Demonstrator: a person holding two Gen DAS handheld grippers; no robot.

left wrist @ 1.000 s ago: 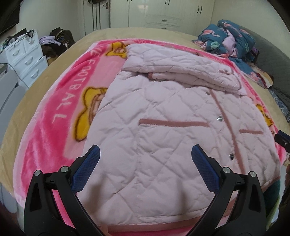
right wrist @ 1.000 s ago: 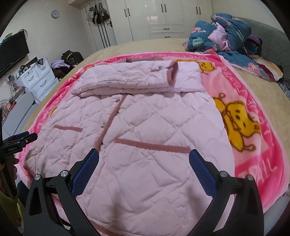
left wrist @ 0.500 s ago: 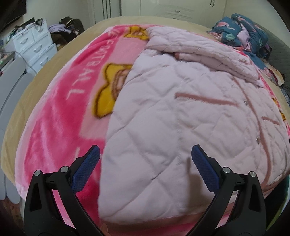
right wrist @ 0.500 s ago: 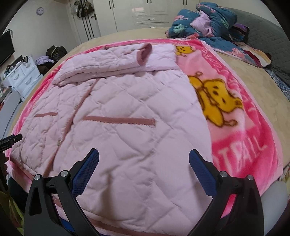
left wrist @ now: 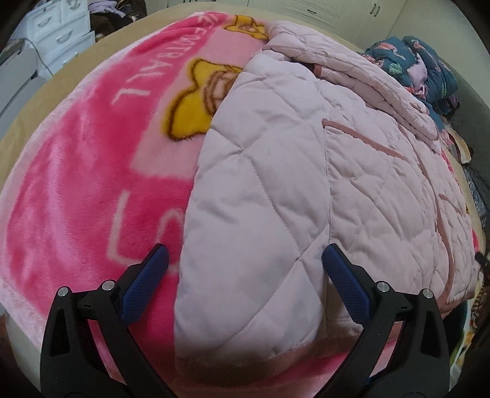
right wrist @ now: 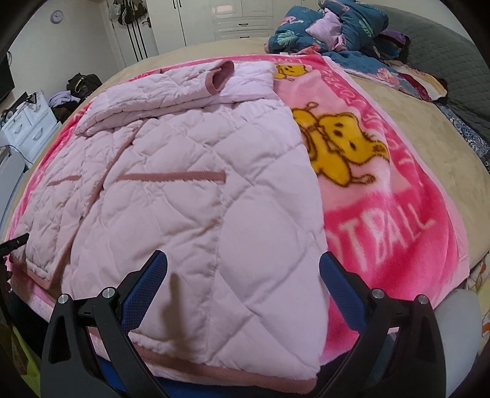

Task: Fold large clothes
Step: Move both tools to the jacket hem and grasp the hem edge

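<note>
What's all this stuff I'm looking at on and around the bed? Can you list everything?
Quilted jacket: one, pale pink with dusty-rose trim, spread on the blanket, sleeves folded across its top.
Blanket: one, hot pink with yellow cartoon bears and white lettering, under the jacket.
Bed cover: one, beige, beneath the blanket.
Heap of clothes: one pile, teal floral and lilac, far right corner of the bed.
Drawer unit: one, white, left of the bed.
Wardrobe: white doors, back wall.
Wall clock: one, back wall.
Left gripper: black with blue pads, open over the jacket's near left corner.
Right gripper: same, open over the near right corner.
</note>
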